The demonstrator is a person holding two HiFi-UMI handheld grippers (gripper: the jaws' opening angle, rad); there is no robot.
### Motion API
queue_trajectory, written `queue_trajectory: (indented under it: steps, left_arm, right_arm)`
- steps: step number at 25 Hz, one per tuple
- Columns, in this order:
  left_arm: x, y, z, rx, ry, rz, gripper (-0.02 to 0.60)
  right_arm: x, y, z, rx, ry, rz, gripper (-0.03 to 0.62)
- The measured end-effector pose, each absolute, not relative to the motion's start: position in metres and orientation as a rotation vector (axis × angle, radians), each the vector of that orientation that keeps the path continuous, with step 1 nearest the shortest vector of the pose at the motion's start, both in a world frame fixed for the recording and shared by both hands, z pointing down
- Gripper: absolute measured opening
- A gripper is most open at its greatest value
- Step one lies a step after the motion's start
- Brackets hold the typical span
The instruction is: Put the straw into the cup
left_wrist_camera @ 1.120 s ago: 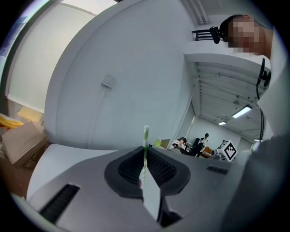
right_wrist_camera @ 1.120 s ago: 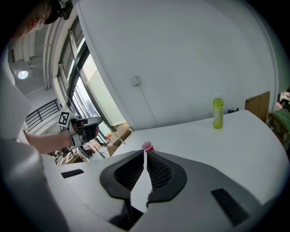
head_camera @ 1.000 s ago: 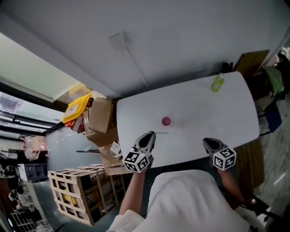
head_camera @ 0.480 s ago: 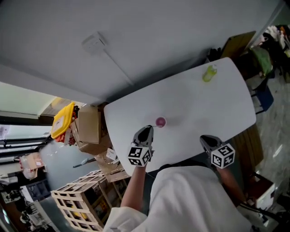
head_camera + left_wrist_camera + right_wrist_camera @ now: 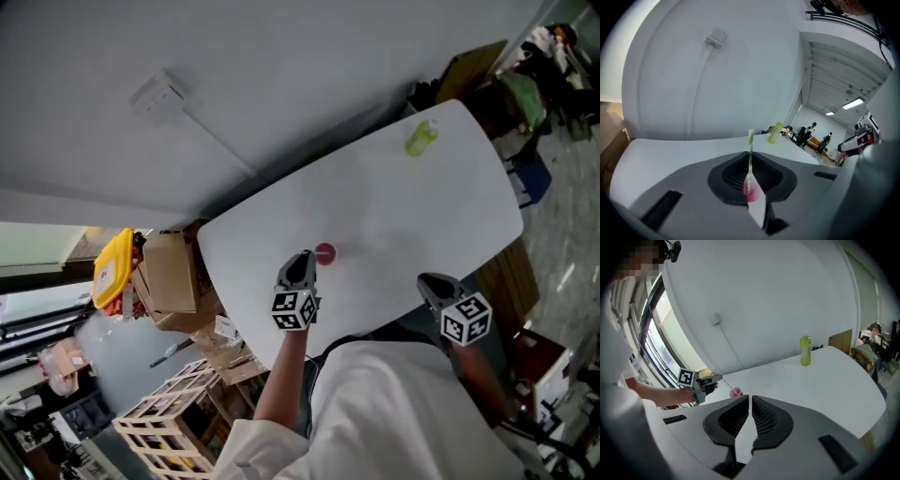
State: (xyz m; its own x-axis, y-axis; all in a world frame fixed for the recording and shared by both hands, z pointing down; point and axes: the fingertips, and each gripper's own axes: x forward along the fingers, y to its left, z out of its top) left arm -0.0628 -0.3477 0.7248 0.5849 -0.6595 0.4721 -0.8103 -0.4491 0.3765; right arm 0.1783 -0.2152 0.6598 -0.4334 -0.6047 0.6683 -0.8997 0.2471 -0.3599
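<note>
The left gripper [image 5: 303, 261] is over the near side of the white surface [image 5: 422, 216], and its jaws are clamped on a thin straw [image 5: 750, 150] with green and white stripes. The straw stands almost straight up between the jaws. The little pink cup [image 5: 325, 253] sits on the surface just past the tip of this gripper. The low end of the straw looks like it is right at the cup, but it is hard to tell if it is inside or only in front. The right gripper [image 5: 433, 281] is at the near edge of the surface, well apart from the cup. Its jaws are pressed together and hold nothing. A green bottle [image 5: 421, 138] stands upright near the far edge of the surface.
</note>
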Motion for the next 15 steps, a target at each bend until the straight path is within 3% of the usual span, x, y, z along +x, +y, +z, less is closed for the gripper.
queue_trajectory:
  steps: [15]
  left_arm:
    - [-0.065, -0.354, 0.756, 2.102, -1.158, 0.330, 0.027]
  right_arm:
    - [0.184, -0.202, 0.666, 1.417, -2.076, 1.047, 0.043]
